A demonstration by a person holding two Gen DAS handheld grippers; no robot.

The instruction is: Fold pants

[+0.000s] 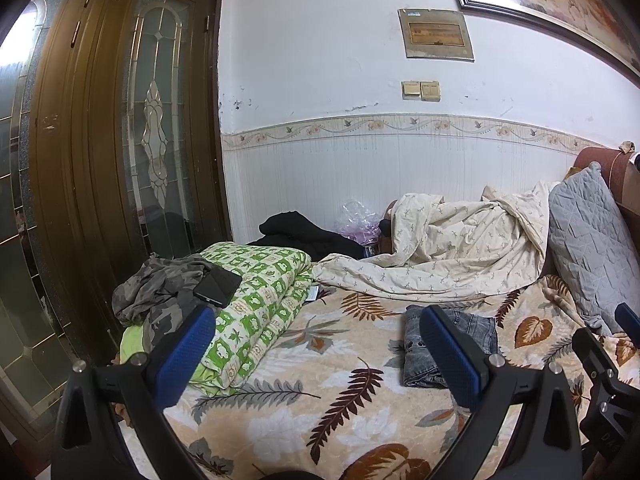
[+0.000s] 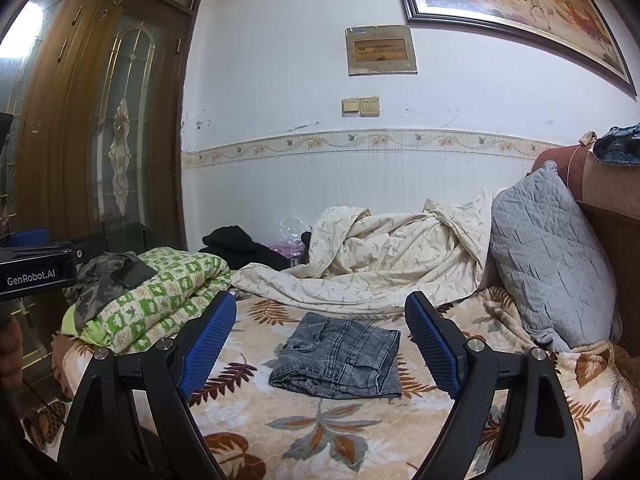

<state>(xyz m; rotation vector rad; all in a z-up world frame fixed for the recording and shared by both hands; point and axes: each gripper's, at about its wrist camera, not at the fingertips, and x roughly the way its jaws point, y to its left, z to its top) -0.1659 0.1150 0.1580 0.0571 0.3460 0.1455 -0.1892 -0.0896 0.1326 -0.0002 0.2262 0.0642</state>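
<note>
Both grippers hang spread wide, empty – your right gripper (image 2: 318,340) frames the folded grey pants (image 2: 340,360) at centre frame, long edge across; your left gripper (image 1: 320,354) sees them lower right, so the right hand looks nearer

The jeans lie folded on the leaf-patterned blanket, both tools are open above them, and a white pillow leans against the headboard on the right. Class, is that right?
One detail is wrong: the pillow is grey and quilted, not white, as the right wrist view shows. The rest stands: the jeans lie folded on the leaf-patterned blanket, and the left tool and right tool are both open.
</note>
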